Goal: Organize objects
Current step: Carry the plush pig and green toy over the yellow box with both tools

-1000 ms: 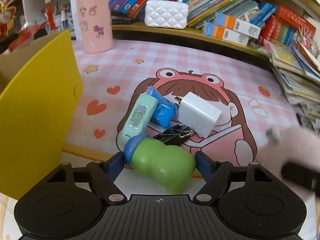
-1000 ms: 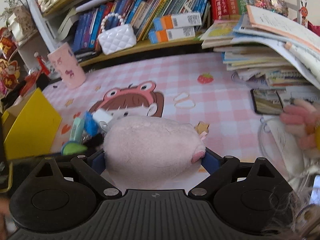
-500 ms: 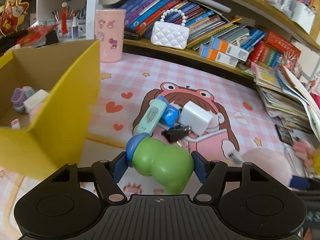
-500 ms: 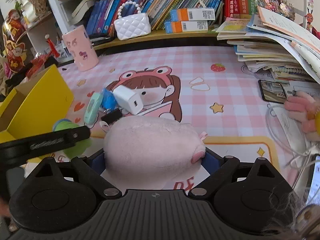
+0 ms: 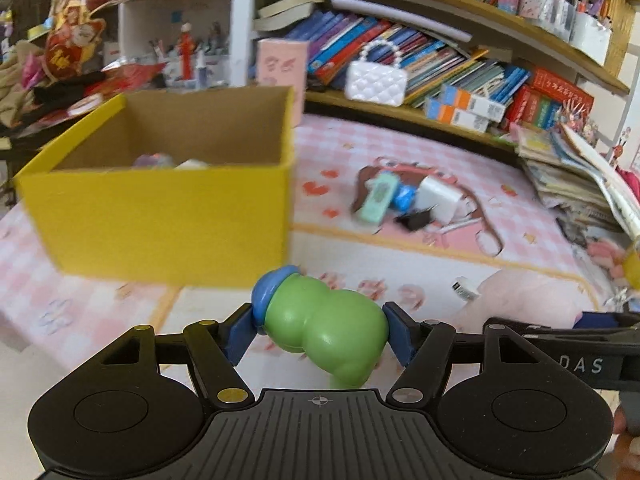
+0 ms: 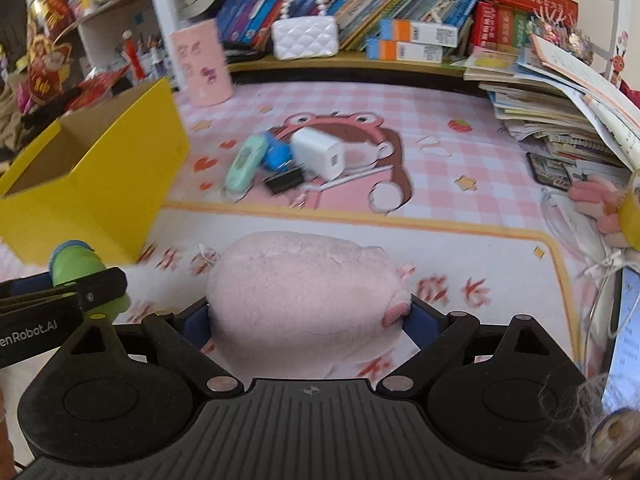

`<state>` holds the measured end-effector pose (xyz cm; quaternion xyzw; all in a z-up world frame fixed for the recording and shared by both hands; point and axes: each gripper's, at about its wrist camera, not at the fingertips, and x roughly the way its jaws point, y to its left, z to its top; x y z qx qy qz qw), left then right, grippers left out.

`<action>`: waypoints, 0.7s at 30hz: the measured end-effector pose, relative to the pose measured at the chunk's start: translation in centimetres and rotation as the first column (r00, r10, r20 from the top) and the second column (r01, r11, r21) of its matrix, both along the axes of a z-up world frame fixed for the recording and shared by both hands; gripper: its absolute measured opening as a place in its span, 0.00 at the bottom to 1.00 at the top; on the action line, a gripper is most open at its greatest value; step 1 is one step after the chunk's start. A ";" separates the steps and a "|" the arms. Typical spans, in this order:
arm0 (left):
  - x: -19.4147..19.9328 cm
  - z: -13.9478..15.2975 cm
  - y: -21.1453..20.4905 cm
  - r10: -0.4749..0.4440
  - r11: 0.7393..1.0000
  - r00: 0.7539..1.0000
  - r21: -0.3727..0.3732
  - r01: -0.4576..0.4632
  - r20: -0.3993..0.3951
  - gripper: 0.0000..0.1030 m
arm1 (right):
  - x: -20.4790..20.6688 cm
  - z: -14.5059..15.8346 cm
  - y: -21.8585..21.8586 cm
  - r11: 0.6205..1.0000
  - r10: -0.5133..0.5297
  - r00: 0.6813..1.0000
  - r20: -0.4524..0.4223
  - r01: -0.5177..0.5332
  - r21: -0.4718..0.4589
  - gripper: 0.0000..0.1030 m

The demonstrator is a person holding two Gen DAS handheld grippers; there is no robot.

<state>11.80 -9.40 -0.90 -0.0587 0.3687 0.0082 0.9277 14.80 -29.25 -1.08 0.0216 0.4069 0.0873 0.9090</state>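
My left gripper [image 5: 320, 330] is shut on a green gourd-shaped toy with a blue cap [image 5: 326, 322], held above the mat in front of the yellow cardboard box [image 5: 160, 216]. The box is open on top with a few small items inside. My right gripper [image 6: 308, 316] is shut on a pink plush pig [image 6: 304, 292], held low over the mat. The green toy [image 6: 78, 266] and left gripper show at the left of the right wrist view, beside the box [image 6: 100, 184]. On the mat lie a mint case [image 6: 246, 164], a blue item [image 6: 276, 154], a white charger [image 6: 318, 152] and a black clip [image 6: 286, 184].
A pink cup [image 6: 202, 68] and a white quilted purse [image 6: 304, 38] stand at the back by the bookshelf. A stack of books and papers [image 6: 560, 96] fills the right side. A phone [image 6: 548, 168] and cables lie at the right edge.
Both grippers have pulled back and risen with their toys. The left one has swung left, so the yellow box now fills the view ahead of it.
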 end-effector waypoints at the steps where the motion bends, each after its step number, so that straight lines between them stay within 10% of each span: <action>1: -0.7 -0.2 0.8 0.006 1.000 1.000 -0.002 -0.006 -0.009 0.66 | -0.6 -0.1 0.8 1.000 0.006 1.000 -0.004 -0.006 -0.009 0.91; 21: -10.6 0.2 12.6 0.106 0.994 0.994 -0.027 -0.105 0.013 0.66 | -10.1 0.5 14.3 0.983 0.172 0.985 0.007 -0.171 -0.071 0.91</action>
